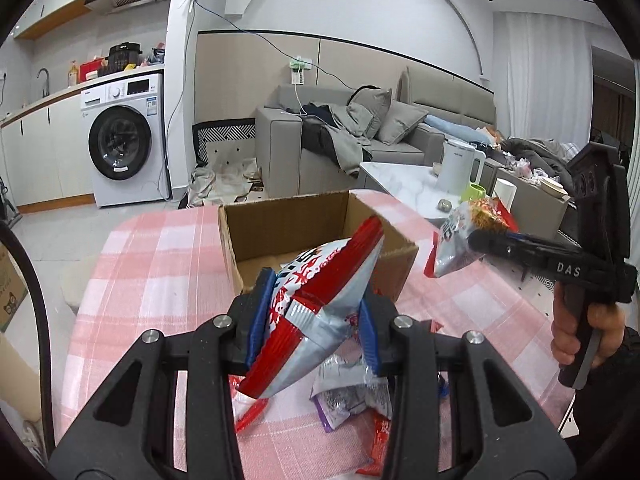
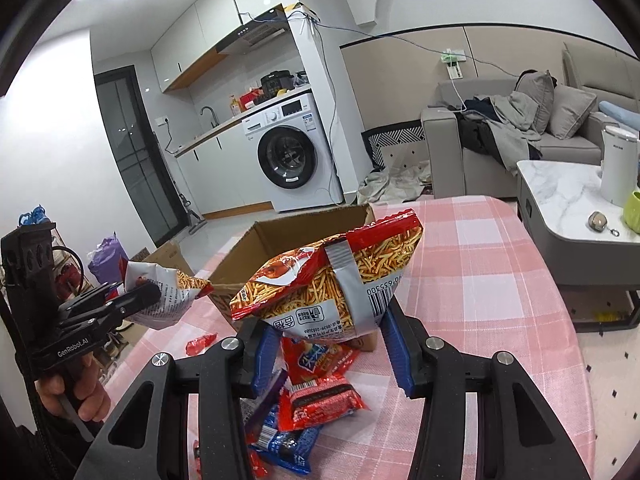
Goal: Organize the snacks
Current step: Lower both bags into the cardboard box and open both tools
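Observation:
My left gripper (image 1: 316, 294) is shut on a red and silver snack bag (image 1: 340, 256), held tilted above the pink checked tablecloth (image 1: 160, 264) just in front of an open cardboard box (image 1: 280, 220). My right gripper (image 2: 326, 320) is shut on a second bag printed with fried sticks (image 2: 332, 272), also lifted in front of the box (image 2: 288, 236). In each wrist view the other gripper shows off to the side: the right one (image 1: 480, 240) with its bag (image 1: 460, 236), the left one (image 2: 136, 300) with its bag (image 2: 168, 292). Several small snack packets (image 2: 320, 400) lie on the cloth below.
A marble coffee table (image 2: 560, 184) with a white kettle (image 2: 616, 164) and a green mug (image 2: 632, 212) stands right of the cloth-covered table. Beyond it are a grey sofa (image 1: 400, 148) and a washing machine (image 1: 124, 140). Another carton (image 2: 168, 256) sits on the floor at left.

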Available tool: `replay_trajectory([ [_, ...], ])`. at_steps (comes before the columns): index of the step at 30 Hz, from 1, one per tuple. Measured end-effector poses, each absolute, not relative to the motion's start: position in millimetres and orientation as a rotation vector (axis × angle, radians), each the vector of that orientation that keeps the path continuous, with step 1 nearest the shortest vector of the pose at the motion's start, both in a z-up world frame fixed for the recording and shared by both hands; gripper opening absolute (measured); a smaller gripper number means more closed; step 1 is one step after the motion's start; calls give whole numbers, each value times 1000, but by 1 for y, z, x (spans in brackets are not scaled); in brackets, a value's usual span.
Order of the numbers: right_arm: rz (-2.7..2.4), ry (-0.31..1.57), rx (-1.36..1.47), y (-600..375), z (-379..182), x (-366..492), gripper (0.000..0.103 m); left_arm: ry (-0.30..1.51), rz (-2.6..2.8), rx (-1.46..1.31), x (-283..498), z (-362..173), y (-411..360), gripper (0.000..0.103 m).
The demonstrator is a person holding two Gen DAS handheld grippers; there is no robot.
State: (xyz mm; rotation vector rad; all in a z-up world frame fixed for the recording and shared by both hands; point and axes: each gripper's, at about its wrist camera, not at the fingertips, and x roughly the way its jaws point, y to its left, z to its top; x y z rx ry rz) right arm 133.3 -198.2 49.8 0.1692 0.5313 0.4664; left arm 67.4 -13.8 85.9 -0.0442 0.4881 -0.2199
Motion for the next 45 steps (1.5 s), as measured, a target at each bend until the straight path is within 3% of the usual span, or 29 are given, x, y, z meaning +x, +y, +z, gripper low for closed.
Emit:
replay_trajectory([
  [18,477,511,64,-143,79,155,48,507,-145,-63,129,107,-19,35],
  [45,502,566,16,-109,71,205,49,578,-159,-20,211,77,-26,36],
])
